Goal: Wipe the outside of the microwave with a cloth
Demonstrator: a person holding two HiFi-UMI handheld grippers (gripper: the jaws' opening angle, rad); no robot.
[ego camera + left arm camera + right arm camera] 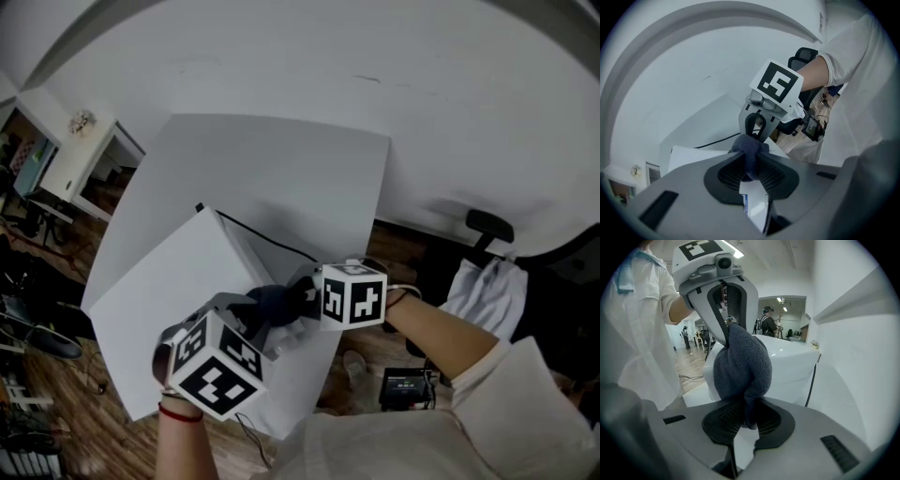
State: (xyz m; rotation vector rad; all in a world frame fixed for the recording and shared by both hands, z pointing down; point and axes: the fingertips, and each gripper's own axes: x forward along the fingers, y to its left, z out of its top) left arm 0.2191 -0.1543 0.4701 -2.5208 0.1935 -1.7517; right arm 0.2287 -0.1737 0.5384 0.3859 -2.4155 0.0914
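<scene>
Mid-wipe, by the look. Pinching dark cloth (275, 305) w/ both: L gripper (751, 174) clamped on one end, R gripper (746, 422) on the other. Bunched into a wad just past both sets of tips, betw the two, over white microwave (169, 291) nr its right edge. Contact w/ casing unclear. Next, prob: press wad flat, drag across top w/ both pinches tight.

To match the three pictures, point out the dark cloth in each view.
Head view: cloth lower centre, over the white microwave.
Left gripper view: cloth centre, pinched in the fingers.
Right gripper view: cloth centre, bundle rising from the fingers.
Shared landmark: black cable behind the microwave.
</scene>
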